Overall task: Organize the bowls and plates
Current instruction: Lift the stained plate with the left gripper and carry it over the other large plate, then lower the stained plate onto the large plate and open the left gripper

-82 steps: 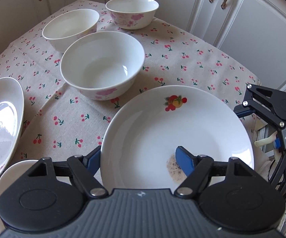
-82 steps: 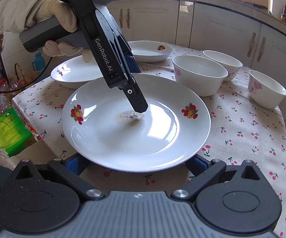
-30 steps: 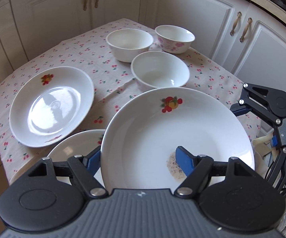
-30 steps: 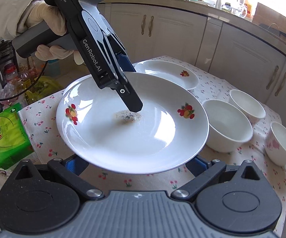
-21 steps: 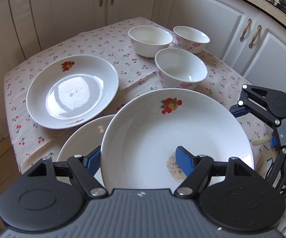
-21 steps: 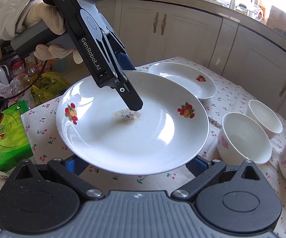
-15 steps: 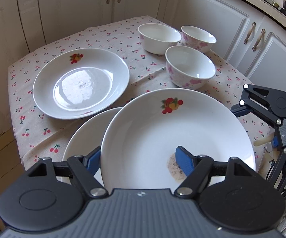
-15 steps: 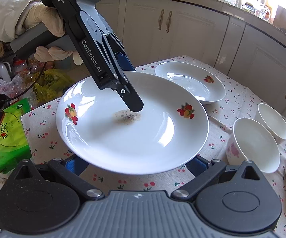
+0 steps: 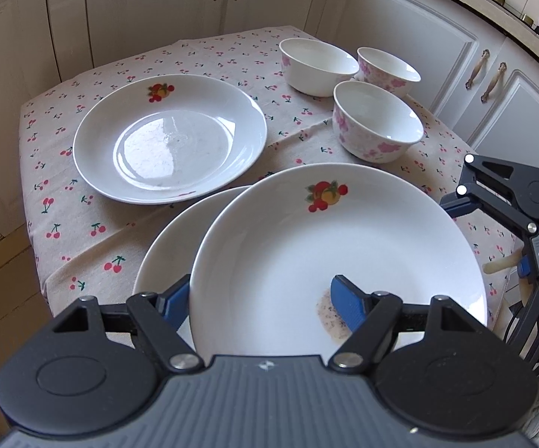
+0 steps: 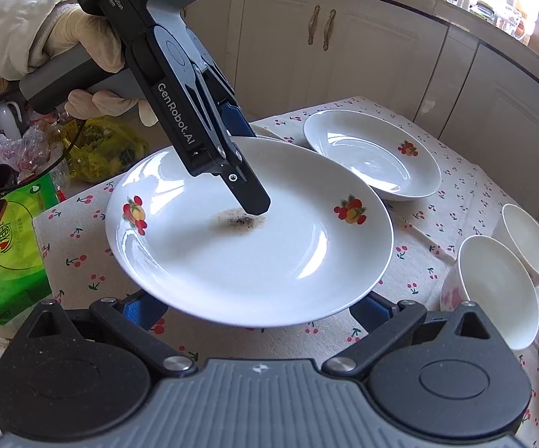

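My left gripper point(image 9: 262, 298) is shut on the near rim of a white fruit-print plate point(image 9: 344, 246), held in the air; a dark speckled smear lies by the upper finger. The same plate point(image 10: 254, 246) fills the right wrist view with the left gripper point(image 10: 249, 194) clamped on its far rim. My right gripper point(image 10: 247, 308) is open, its fingers under the plate's near edge. A second plate point(image 9: 165, 250) lies on the table below the held one. A third plate point(image 9: 168, 138) sits beyond. Three bowls point(image 9: 377, 123) stand at the far right.
The small table point(image 9: 83, 224) has a cherry-print cloth, with white cabinets point(image 9: 400, 37) behind it. The right gripper's body point(image 9: 512, 194) is at the right of the left view. A green box point(image 10: 8, 246) and bags lie on the floor left of the table.
The held plate has travelled left over the table toward the two other plates. It now hangs partly above the near one. Both grippers keep their grip and position on it.
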A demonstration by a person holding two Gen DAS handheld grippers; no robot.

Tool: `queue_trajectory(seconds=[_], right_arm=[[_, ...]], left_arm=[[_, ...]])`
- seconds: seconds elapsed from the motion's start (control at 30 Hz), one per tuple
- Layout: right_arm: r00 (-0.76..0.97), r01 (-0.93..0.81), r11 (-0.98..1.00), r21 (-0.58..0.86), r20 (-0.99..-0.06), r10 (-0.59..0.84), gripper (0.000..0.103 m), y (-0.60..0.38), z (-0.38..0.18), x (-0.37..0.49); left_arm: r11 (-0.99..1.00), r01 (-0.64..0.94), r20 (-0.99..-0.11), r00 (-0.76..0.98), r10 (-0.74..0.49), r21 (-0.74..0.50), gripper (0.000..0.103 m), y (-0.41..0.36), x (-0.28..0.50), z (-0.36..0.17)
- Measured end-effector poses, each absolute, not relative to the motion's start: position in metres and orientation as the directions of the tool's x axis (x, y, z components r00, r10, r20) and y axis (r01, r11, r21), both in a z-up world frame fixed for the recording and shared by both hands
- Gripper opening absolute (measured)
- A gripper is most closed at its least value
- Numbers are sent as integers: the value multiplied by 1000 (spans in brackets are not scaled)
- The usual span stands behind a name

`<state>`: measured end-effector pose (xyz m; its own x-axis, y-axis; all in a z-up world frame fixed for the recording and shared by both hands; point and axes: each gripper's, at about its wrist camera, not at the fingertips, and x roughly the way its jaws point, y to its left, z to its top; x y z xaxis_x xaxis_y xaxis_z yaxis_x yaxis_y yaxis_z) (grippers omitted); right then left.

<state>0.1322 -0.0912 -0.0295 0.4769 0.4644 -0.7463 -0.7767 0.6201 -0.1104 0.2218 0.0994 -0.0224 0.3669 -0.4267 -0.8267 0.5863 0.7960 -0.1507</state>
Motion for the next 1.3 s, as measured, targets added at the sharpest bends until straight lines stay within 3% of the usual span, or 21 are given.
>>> queue_trajectory(seconds=[1.3], right_arm=[[435, -757, 647, -95, -812, 389, 103, -72, -26, 143]], left_arm=[[809, 580, -845, 383, -373, -94, 79, 97, 231, -26]])
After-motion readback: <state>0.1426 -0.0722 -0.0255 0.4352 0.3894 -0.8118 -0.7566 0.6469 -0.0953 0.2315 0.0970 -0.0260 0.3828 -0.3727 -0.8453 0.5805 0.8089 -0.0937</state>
